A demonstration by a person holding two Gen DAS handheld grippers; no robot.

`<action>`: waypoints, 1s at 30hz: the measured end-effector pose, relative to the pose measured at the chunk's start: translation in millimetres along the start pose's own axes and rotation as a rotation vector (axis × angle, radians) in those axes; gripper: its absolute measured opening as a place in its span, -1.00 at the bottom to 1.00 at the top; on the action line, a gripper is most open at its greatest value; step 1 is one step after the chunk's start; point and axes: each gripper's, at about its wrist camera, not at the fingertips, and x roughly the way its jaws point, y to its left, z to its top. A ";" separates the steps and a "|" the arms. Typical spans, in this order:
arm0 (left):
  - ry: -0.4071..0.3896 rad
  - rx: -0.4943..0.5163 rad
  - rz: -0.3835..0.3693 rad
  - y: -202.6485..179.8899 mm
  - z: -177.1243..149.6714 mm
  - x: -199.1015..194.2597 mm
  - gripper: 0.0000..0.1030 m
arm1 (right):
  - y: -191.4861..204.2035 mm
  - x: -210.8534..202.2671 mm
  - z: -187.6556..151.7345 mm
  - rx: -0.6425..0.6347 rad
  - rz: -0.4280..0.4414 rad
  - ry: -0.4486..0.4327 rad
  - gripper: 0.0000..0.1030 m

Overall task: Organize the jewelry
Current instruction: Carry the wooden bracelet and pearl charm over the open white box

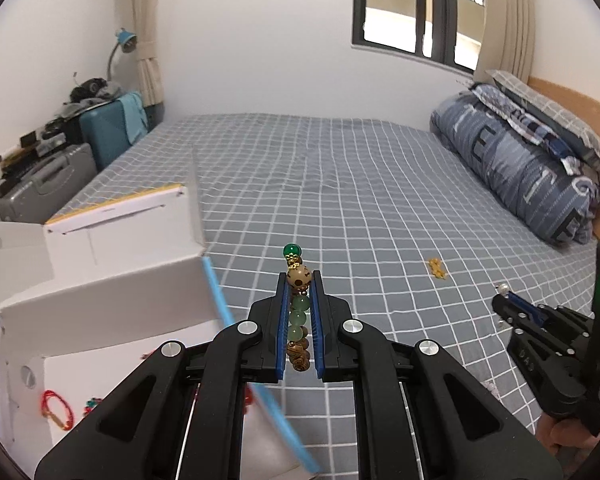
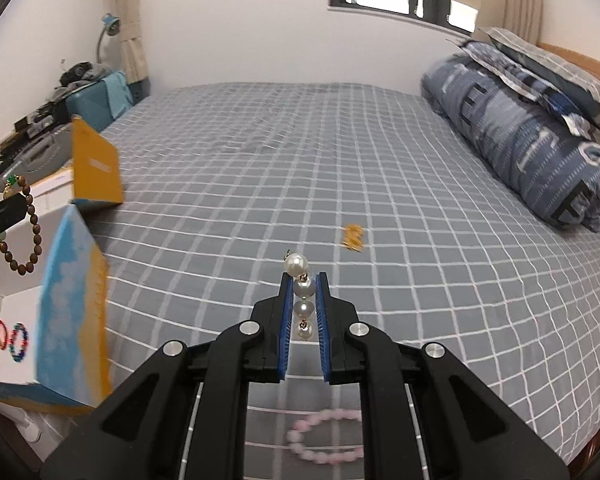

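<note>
Beads fill the narrow gap of the left gripper (image 1: 299, 280): its blue-padded jaws are clamped on a beaded bracelet (image 1: 298, 312) of pale green, brown wooden and one dark green bead, lifted above the checked bedsheet (image 1: 340, 184). In the right wrist view the same bracelet (image 2: 28, 224) hangs as a loop from that gripper's tip (image 2: 14, 200), in front of the box. The right gripper (image 2: 303, 280) is likewise clenched, on a pearl bracelet (image 2: 302, 300) whose white pearls line up between the pads, one pearl sticking out past the tips.

Just left of the left gripper stands an open white cardboard box (image 1: 100, 300) with blue-and-yellow outer flaps. On its floor lie a red cord bracelet (image 1: 56, 408) and, beside it, a small red-and-green beaded piece (image 1: 92, 404); the right wrist view shows two small rings of colour there, one red and one multicoloured (image 2: 19, 342).

Out on the sheet, well apart from the box, lies a small gold-coloured trinket (image 1: 437, 268). A pink beaded bracelet (image 2: 326, 434) rests on the sheet beneath the right gripper, blurred. A folded blue quilt (image 1: 520, 168) lies along the headboard side.
</note>
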 end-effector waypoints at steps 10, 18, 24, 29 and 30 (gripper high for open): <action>-0.014 -0.047 0.083 58.0 -6.8 -26.7 -0.82 | 80.4 -25.0 13.8 -0.066 0.105 -0.052 -0.79; 0.001 -0.104 0.175 120.4 -27.6 -45.7 -0.81 | 146.1 -34.4 13.7 -0.129 0.191 -0.064 -0.79; 0.033 -0.134 0.242 160.2 -52.0 -57.2 -0.81 | 201.3 -33.2 8.5 -0.177 0.265 -0.046 -0.79; 0.062 -0.176 0.285 188.8 -67.6 -64.0 -0.81 | 239.0 -30.9 0.5 -0.226 0.326 -0.023 -0.79; 0.072 -0.185 0.284 192.7 -70.8 -64.2 -0.81 | 244.7 -29.3 -1.7 -0.236 0.332 -0.017 -0.79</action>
